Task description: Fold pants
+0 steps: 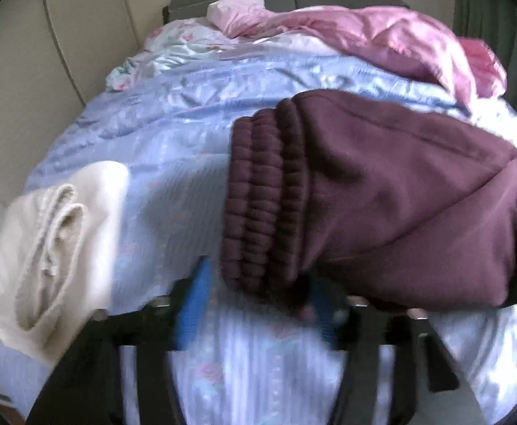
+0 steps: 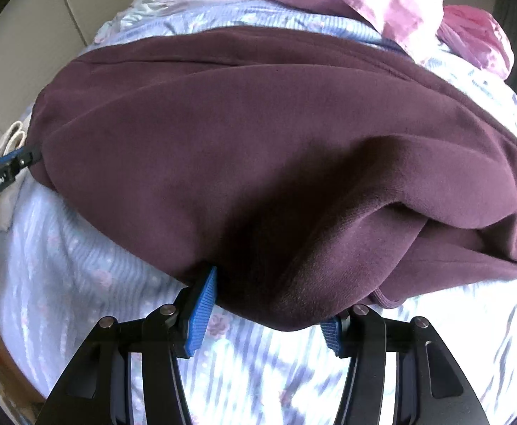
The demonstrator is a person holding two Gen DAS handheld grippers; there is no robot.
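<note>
Your right gripper [image 2: 262, 313] pinches a thick fold of the maroon fleece pants [image 2: 258, 148] on the blue floral bedspread [image 2: 81, 265], while only your left view shows their ribbed waistband [image 1: 262, 198] between the left gripper's [image 1: 255, 304] parted fingers.

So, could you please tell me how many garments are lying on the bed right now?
2. The maroon pants lie across the blue bedspread on the right; a cream garment sits at its left edge. The pink bedding behind may hide more.
</note>
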